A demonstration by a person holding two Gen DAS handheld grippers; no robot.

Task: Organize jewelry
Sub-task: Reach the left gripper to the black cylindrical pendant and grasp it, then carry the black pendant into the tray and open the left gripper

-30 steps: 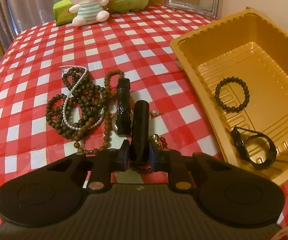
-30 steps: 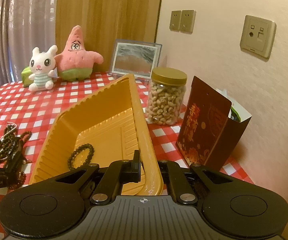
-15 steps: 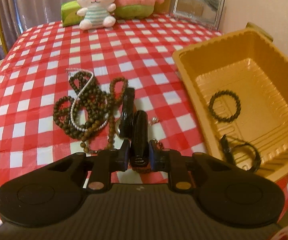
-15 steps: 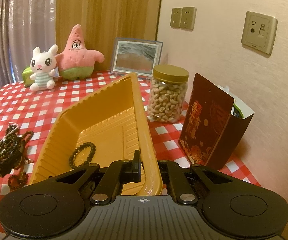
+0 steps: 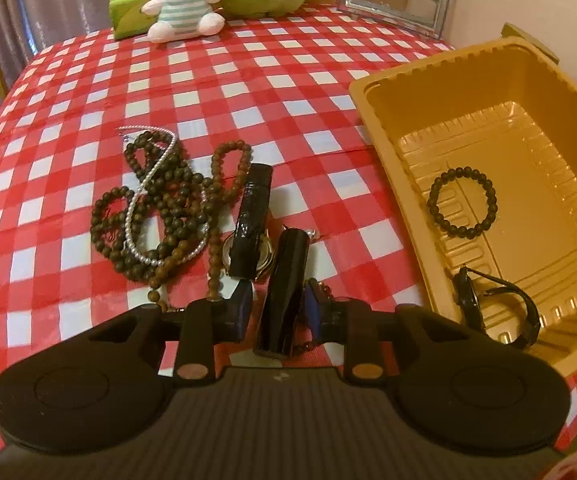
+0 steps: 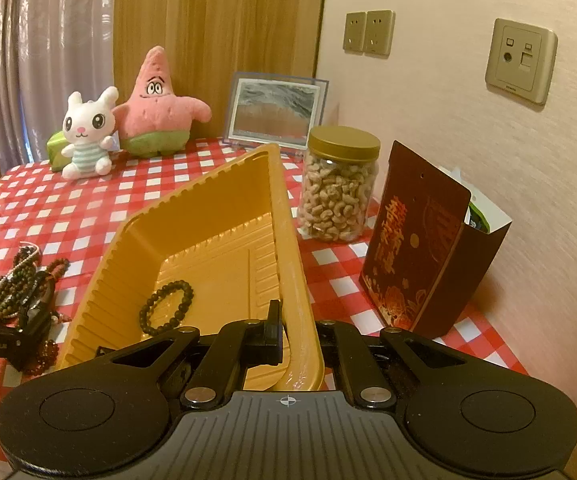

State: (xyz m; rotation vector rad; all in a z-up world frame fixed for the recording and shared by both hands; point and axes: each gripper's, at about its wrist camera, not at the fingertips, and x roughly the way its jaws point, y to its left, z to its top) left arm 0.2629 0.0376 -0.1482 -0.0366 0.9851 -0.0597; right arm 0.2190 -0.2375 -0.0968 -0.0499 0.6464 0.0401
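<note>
The left tool [image 5: 275,307] has its fingers spread, with a black watch strap [image 5: 284,280] standing between them; gaps show on both sides, so the tool is released and not gripping the strap. This strap belongs to a wristwatch [image 5: 252,236] lying on the red-and-white checked surface [image 5: 216,80], just left of the golden plastic tray [image 5: 384,128]. Left of the watch, touching it, is a tangle of dark brown bead strands [image 5: 164,208] with a silver bead chain [image 5: 144,216] looped through. A dark red bead bracelet [image 6: 44,354] lies beside the tray's left wall, near the left tool's body.

Inside the tray rest a black bead bracelet [image 5: 462,208] on the ribbed floor and a black-strapped watch [image 5: 492,308] against the near wall.

The right tool [image 6: 300,332] is clenched on the tray's near right rim, one finger [image 6: 273,330] inside the wall and the other hidden outside it.

Beyond the tray stand a jar of cashews [image 6: 340,186], a dark red gift bag [image 6: 420,248], a framed picture [image 6: 276,114], a white bunny plush [image 6: 86,136] and a pink starfish plush [image 6: 160,112].
</note>
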